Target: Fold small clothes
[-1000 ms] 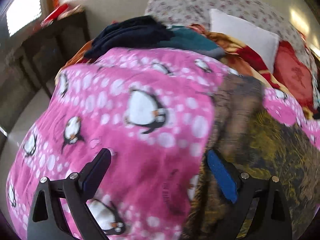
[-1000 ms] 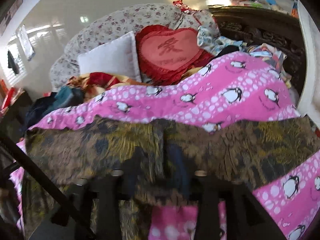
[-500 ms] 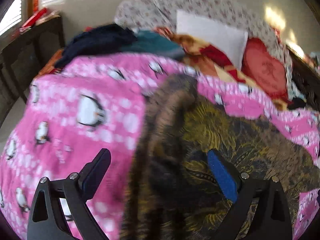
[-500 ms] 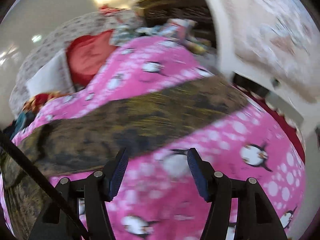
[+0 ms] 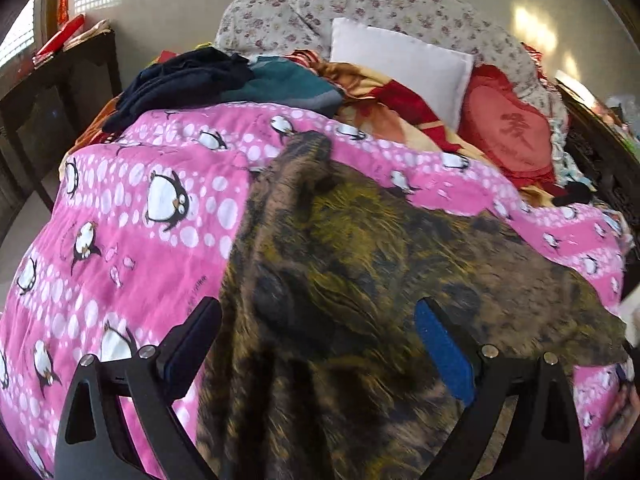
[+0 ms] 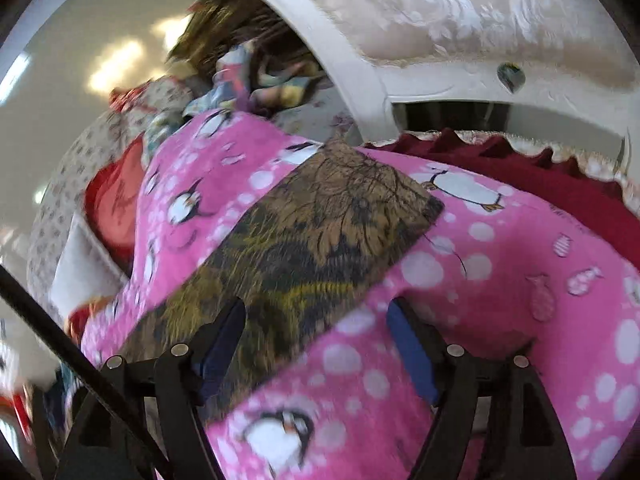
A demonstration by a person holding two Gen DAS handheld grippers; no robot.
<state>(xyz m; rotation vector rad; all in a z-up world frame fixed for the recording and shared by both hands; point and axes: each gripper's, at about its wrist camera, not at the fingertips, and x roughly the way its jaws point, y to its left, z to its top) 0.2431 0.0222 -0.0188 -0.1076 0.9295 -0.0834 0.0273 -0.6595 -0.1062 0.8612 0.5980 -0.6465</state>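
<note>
A brown and yellow patterned garment [image 5: 360,264] lies spread across a pink penguin blanket [image 5: 132,216] on the bed. My left gripper [image 5: 318,336] is open and hovers over the garment's near left part. In the right wrist view the garment [image 6: 312,240] runs diagonally, its far corner flat on the blanket [image 6: 500,280]. My right gripper [image 6: 316,340] is open above the garment's near edge, holding nothing.
Dark and teal clothes [image 5: 208,76] are piled at the bed's far left. A white pillow [image 5: 400,64], a red heart cushion [image 5: 508,128] and floral bedding lie behind. A dark table [image 5: 52,92] stands left. A white carved headboard [image 6: 460,52] and a red cover [image 6: 560,188] are at the right.
My left gripper moved right, from over the blanket to over the garment. My right gripper swung right toward the garment's far corner and now shows open.
</note>
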